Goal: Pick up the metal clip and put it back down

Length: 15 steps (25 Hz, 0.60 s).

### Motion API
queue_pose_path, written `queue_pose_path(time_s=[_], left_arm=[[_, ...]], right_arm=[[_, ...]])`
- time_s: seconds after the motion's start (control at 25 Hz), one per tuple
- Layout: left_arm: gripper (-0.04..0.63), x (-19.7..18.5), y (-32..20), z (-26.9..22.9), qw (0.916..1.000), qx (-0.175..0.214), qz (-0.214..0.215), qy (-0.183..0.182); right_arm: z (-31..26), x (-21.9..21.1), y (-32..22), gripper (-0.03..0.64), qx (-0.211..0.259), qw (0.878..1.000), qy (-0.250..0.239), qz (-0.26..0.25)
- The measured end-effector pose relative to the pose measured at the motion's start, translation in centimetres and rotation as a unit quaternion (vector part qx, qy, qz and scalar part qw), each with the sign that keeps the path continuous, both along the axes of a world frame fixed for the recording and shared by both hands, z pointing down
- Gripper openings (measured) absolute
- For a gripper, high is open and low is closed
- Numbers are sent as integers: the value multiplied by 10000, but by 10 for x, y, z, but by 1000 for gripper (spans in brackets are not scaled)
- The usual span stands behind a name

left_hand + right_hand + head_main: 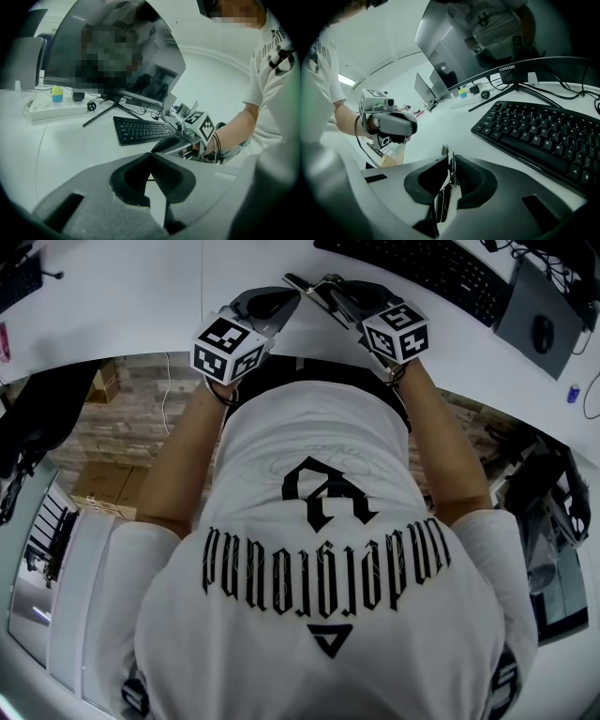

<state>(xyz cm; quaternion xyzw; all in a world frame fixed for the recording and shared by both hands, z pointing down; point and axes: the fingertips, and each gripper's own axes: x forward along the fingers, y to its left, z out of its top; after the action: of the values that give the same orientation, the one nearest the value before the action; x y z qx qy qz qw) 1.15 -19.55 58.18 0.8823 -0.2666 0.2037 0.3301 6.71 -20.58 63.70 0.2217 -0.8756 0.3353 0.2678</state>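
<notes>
The metal clip (441,202) is a thin silver spring clip. It stands on edge between the pads of my right gripper (451,164), which is shut on it, its wire handles pointing back toward the camera. In the head view the clip (305,284) shows as a silver sliver just over the white desk (141,296), at the tip of the right gripper (328,289). My left gripper (151,154) has its jaws touching at the tips with nothing between them. It sits close beside the right gripper (176,143), tip near tip (292,294).
A black keyboard (422,268) lies just right of the grippers, and a mouse (543,332) lies farther right. A monitor (117,51) on a stand and a white power strip (56,107) sit at the back. The desk's near edge runs under both wrists.
</notes>
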Motion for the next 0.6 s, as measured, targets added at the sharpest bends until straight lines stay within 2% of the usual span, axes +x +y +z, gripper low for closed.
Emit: queue_pose_path(time_s=[0.44, 0.6], left_arm=[[12, -3, -1, 0, 10000, -14, -8, 12], [12, -6, -2, -4, 10000, 31, 0, 38]], right_arm=[[-3, -4, -5, 27, 70, 9999, -69, 57], [-9, -1, -9, 64, 198, 9997, -9, 151]])
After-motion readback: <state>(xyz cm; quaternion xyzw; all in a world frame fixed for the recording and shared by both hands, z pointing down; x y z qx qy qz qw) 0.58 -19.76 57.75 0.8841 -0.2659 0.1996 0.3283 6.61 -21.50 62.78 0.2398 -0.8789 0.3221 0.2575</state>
